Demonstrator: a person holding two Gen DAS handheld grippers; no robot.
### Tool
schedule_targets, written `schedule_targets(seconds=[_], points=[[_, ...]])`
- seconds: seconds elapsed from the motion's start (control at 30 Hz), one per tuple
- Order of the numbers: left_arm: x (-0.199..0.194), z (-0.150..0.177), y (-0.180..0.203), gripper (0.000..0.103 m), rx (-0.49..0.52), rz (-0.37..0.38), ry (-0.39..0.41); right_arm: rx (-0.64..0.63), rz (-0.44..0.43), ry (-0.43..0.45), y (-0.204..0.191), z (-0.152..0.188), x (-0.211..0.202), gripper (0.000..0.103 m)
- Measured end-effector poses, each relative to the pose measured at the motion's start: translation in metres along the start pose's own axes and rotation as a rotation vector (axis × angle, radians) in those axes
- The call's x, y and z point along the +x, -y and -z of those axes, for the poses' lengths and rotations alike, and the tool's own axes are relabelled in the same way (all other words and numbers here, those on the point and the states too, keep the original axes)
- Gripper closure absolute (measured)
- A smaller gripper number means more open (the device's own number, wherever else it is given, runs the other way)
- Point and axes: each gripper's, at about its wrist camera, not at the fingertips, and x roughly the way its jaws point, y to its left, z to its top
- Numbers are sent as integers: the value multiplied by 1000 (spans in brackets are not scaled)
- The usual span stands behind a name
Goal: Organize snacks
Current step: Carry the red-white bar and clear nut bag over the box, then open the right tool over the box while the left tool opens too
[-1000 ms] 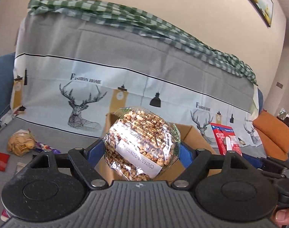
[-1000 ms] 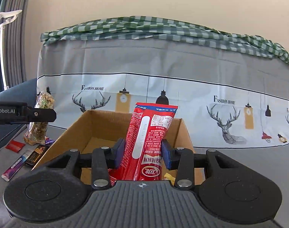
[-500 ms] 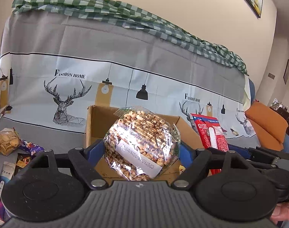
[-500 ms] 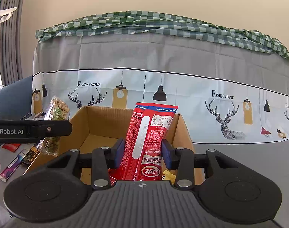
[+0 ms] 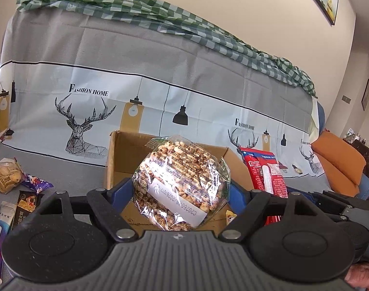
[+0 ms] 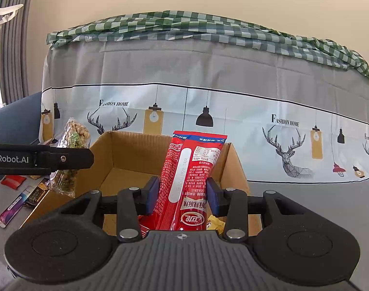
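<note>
My left gripper [image 5: 180, 189] is shut on a clear bag of nuts [image 5: 182, 181] with a white label, held over the left side of an open cardboard box [image 5: 116, 155]. My right gripper [image 6: 182, 194] is shut on a tall red snack packet [image 6: 189, 177], held upright over the same box [image 6: 136, 152]. The red packet also shows at the right in the left wrist view [image 5: 266, 169]. The nut bag [image 6: 70, 155] and the left gripper's body [image 6: 39, 158] show at the left in the right wrist view.
Loose snacks lie on the grey surface left of the box: a bag of round crackers [image 5: 5, 177], a purple wrapper [image 5: 36, 181], a dark packet [image 5: 27, 203], a white-purple tube [image 6: 12, 206] and a red packet [image 6: 13, 181]. A yellow wrapper [image 6: 215, 223] lies inside the box. A deer-print cover hangs behind; orange cushion [image 5: 339, 165] at right.
My left gripper has carried the nut bag rightward, from beside the box to over its left side. My right gripper stays over the box with the red packet.
</note>
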Motion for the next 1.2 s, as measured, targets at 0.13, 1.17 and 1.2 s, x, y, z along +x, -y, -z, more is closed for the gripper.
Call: schedule_targets(seconds=[0.13, 1.17, 1.2], points=[[0, 0, 0, 18, 0, 1, 0, -2, 1, 1, -1, 0, 1, 60], [0, 0, 3, 27, -2, -8, 23, -5, 41, -19, -6, 0, 7, 51], [-1, -1, 0, 37, -12, 2, 14, 5, 47, -18, -6, -1, 8, 51]])
